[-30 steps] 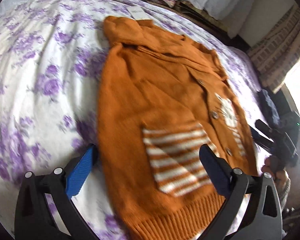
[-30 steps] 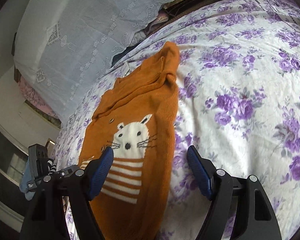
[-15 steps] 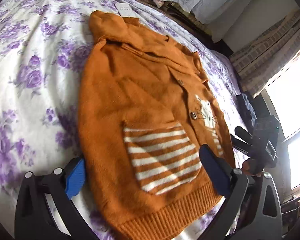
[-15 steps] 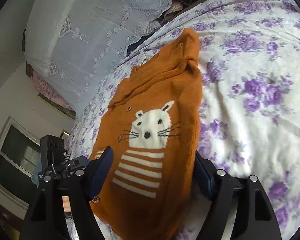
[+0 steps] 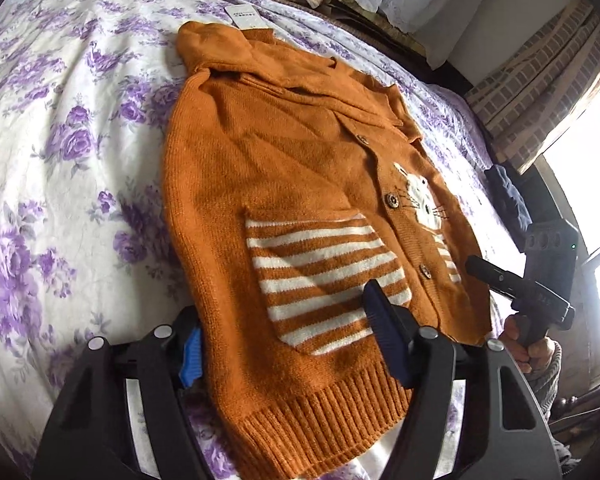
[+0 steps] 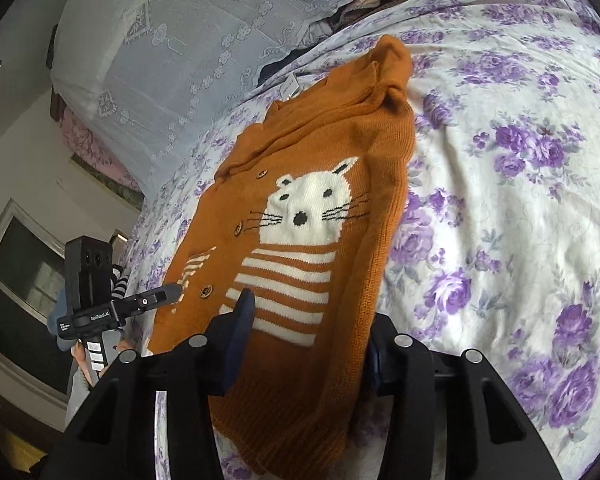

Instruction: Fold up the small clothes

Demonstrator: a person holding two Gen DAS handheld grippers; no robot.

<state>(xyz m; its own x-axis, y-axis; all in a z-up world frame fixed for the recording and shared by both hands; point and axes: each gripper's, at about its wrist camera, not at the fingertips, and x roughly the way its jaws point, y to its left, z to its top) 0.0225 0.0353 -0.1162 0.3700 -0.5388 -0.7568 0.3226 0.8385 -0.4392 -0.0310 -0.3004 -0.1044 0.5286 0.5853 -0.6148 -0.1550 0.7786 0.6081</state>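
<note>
At cardigan (image 5: 284, 184) hem, both hand-held grippers closing; white tag's (image 5: 247, 19) print unreadable.

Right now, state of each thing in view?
Cardigan: flat on the bed, front up, buttoned, sleeves folded in.
Tag: at the collar, lying on the sheet.
Left gripper: jaws closing, hem corner between them.
Right gripper: jaws closing, other hem corner between them.
Bedsheet: spread, slightly wrinkled.

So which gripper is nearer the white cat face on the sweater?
Right. The right gripper straddles the hem just below the cat face; the left gripper straddles the hem at the striped pocket, across the buttons. Both are closing.
</note>
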